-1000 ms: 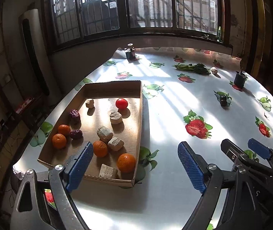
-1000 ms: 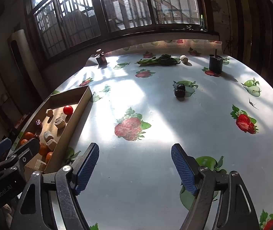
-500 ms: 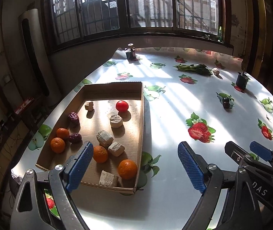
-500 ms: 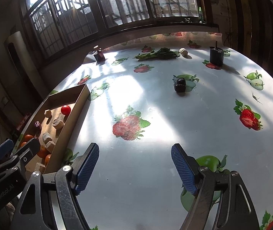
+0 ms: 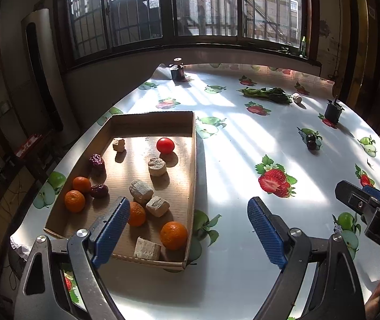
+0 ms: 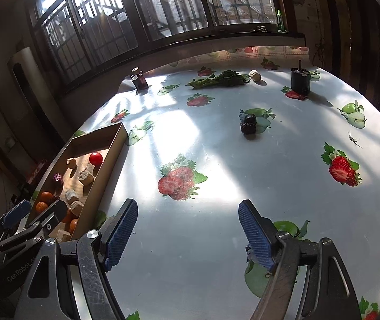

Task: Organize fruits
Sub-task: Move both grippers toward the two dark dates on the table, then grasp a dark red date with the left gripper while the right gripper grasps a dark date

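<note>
Both the left gripper (image 5: 187,229) and right gripper (image 6: 187,233) hover spread and empty above the tabletop (image 6: 216,186), while oranges (image 5: 173,235) and a tomato (image 5: 165,145) lie in the cardboard tray (image 5: 194,160).

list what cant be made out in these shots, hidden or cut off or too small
- Orange, left wrist view: partly behind the left tongs finger.
- Tray's near end, right wrist view: covered by the left tongs' body, so the fruits there cannot be counted.
- Dark fruits mid-table, both views: too small and shadowed to name.
- Item beside the greens: too small to identify.
- Right tongs, left wrist view: cut off by the frame edge.
</note>
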`<move>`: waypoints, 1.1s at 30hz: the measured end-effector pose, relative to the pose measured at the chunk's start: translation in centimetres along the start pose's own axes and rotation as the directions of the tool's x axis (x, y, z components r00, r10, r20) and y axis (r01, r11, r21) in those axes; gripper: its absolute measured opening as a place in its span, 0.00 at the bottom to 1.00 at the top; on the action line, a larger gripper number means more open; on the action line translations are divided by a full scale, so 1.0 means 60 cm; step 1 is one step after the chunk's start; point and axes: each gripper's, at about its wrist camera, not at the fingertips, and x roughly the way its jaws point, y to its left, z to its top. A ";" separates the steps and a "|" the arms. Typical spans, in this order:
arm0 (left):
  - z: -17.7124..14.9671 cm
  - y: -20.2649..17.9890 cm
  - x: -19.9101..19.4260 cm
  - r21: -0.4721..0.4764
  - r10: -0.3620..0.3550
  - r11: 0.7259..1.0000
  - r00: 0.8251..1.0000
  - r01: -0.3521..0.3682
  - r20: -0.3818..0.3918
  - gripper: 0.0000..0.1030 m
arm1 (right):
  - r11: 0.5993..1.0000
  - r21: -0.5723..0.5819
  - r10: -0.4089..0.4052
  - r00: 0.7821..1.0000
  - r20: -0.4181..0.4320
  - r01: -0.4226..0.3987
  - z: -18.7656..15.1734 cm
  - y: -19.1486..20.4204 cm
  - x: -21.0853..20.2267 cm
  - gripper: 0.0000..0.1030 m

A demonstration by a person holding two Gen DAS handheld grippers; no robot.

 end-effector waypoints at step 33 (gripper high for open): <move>0.126 -0.172 0.126 0.155 -0.252 0.949 0.956 0.275 -0.149 0.52 | 0.994 -0.059 -0.103 0.984 -0.145 0.095 0.240 -0.215 0.186 0.51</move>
